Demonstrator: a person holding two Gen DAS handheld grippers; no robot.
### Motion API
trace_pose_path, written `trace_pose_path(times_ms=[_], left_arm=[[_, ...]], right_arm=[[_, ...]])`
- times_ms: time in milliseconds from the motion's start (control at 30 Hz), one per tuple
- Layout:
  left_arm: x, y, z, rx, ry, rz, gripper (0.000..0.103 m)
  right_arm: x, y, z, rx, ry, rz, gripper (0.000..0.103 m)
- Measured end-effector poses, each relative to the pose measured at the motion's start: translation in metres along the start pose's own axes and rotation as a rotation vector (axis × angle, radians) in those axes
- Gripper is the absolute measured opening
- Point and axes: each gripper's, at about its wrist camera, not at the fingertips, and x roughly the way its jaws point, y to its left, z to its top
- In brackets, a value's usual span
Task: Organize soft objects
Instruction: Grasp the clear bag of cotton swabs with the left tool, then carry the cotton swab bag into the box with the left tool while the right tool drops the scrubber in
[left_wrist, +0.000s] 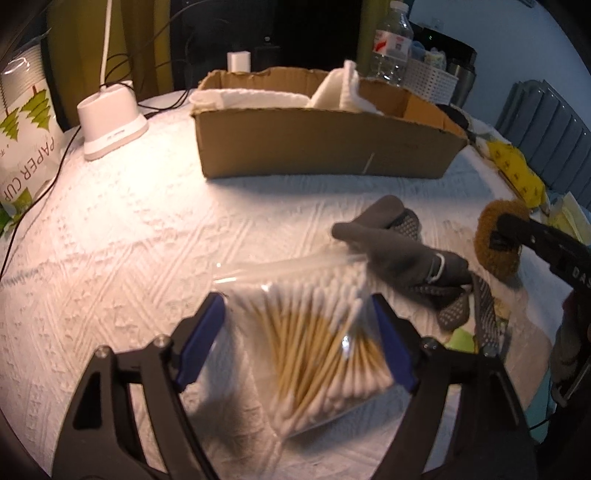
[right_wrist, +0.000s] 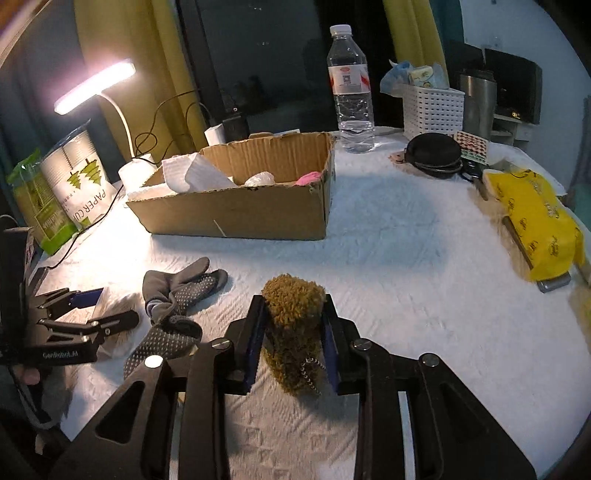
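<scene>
left gripper (left_wrist: 299, 317): jaws set wide, straddling a clear plastic bag of cotton swabs (left_wrist: 314, 339) with pale wooden stems and white tips; the blue pads sit at the bag's edges, contact uncertain. bag lies on the desk (left_wrist: 129, 240), which wears a white embossed quilted cover. right gripper (right_wrist: 293, 332): jaws narrowed and clamped on a fuzzy olive-brown plush lump (right_wrist: 293, 325), shaggy pile, rounded top. grey knit gloves (right_wrist: 177, 295) with rubber-dot palms lie knotted together at 9 o'clock of the plush. corrugated cardboard box (right_wrist: 236, 214), ragged rim, sits at 11 o'clock, with white padded cloth (right_wrist: 192, 173) inside.
</scene>
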Motion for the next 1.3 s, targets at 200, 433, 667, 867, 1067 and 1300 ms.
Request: trace_pose_path(times_ms=[200, 433, 667, 867, 1067, 1300], left_arm=[[-0.006, 0.004, -0.003, -0.005, -0.015, -0.015, 0.053], [-0.017, 0.006, -0.003, -0.015, -0.034, -0.041, 0.044], [-0.039, 0.008, -0.004, -0.022, -0.095, -0.05, 0.044], [-0.052, 0.016, -0.006, -0.029, -0.139, -0.073, 0.044], [-0.061, 0.026, -0.007, -0.04, -0.166, -0.1, 0.043], [-0.07, 0.034, -0.004, -0.051, -0.195, -0.114, 0.043]], right_arm=[[0.017, 0.001, 0.001, 0.017, 0.025, 0.014, 0.042], [0.018, 0.002, -0.003, 0.019, 0.043, -0.007, 0.046], [0.014, 0.005, -0.003, 0.017, 0.039, -0.012, 0.033], [0.008, 0.018, 0.001, -0.016, 0.034, -0.028, 0.033], [0.001, 0.03, 0.006, -0.034, 0.03, -0.044, 0.033], [-0.002, 0.042, 0.015, -0.048, 0.025, -0.05, 0.033]])
